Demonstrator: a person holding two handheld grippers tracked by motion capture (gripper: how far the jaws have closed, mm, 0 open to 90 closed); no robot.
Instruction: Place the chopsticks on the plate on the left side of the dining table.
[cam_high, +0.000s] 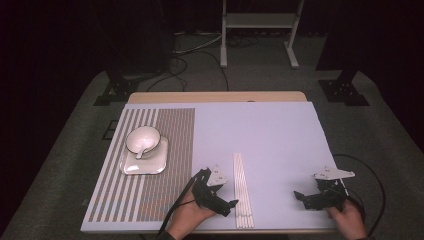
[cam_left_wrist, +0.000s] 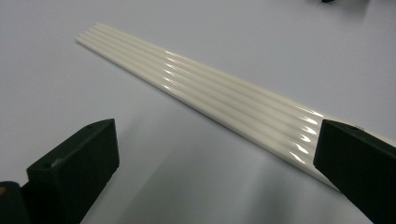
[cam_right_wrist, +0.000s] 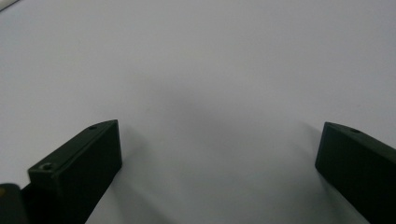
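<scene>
A row of several white chopsticks lies side by side on the pale table, running toward the front edge. My left gripper is open just left of their near end. In the left gripper view the chopsticks run diagonally, and the right jaw covers their near end. My right gripper is open over bare table near the front right, and the right gripper view has nothing between the jaws. A white bowl with a white spoon in it sits on a white square plate.
The plate rests on a striped placemat that covers the table's left part. Black cables trail from both grippers, one looping off the table's right side. Behind the table stand a white frame and dark stand feet on the carpet.
</scene>
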